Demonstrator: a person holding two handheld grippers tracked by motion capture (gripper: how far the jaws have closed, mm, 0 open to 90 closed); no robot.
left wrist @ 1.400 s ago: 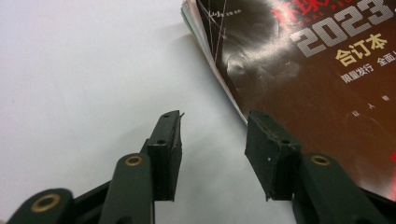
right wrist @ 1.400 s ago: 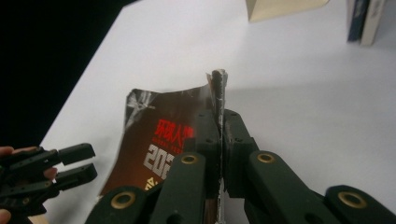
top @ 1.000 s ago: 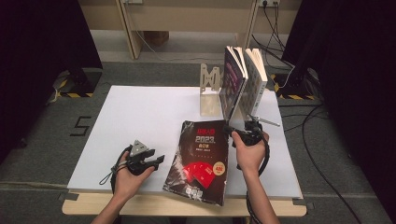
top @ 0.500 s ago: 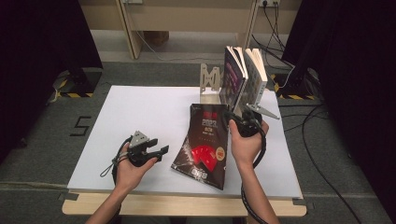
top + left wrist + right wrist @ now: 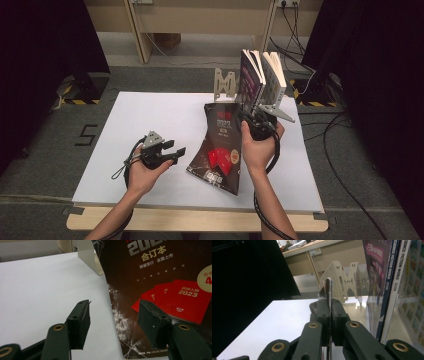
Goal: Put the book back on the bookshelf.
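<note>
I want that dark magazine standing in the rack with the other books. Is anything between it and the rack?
Nothing visible blocks it. The magazine, clamped at its top edge by the right hand-held gripper, already tilts up beside the standing books, with bare rack behind.

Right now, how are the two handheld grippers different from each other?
The right gripper has its jaws shut on the edge of the black magazine, lifting it off the white table; the left gripper has open jaws with nothing between them. The right sits by the standing books; the left hovers beside the magazine. Both are black and handheld.
</note>
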